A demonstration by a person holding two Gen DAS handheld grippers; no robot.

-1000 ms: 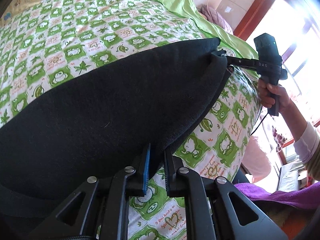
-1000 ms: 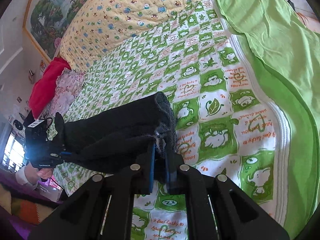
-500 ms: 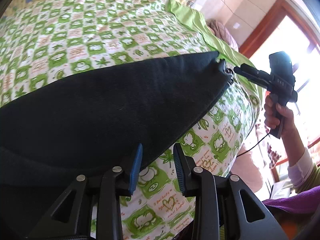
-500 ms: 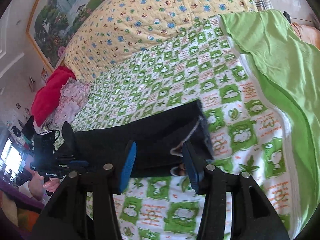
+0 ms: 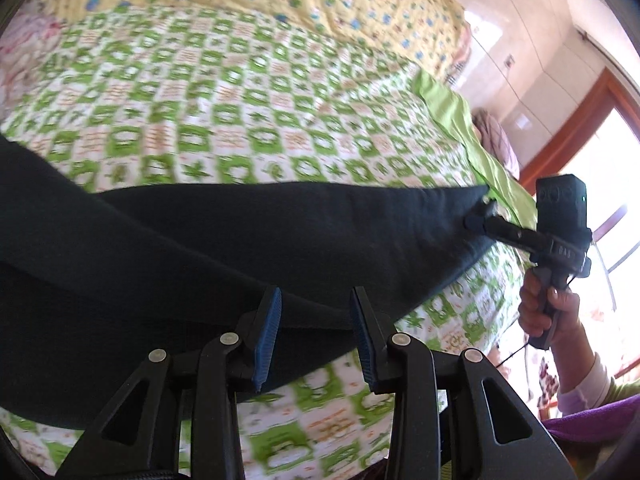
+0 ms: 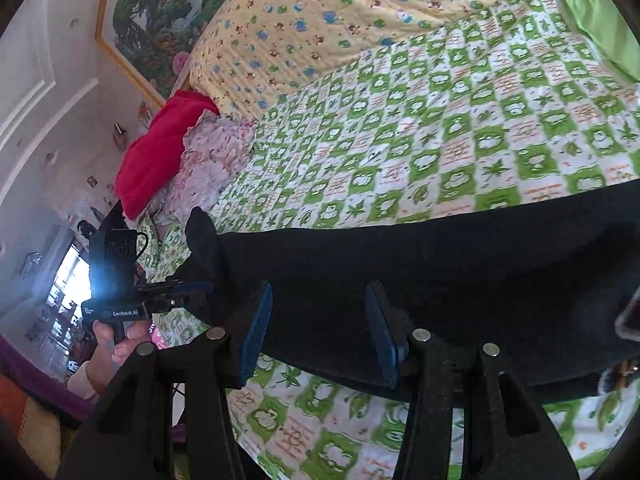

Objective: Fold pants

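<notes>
Fingers of the left gripper stood well apart, blue pads facing each other, nothing pinched between them; the near edge of the black pants lay just ahead of and under the tips. Right gripper likewise stood wide open with its fingers apart, poised over the dark cloth and holding none of it.

Pants lay stretched in a long band across the near side of the bed, on a green-and-white checked quilt. Seen from the left wrist, the far end of the band tapered to a corner near the bed's right edge, where the tip of the right gripper sat at or just beside the cloth; contact could not be told. The right hand gripped its handle below.

Seen from the right wrist, the opposite end of the pants rose in a small upturned flap near the left gripper, held by the left hand; whether it touched the cloth was unclear.

Beyond the quilt: a yellow patterned blanket, a red pillow, a pink floral cushion, a strip of plain green sheet.
</notes>
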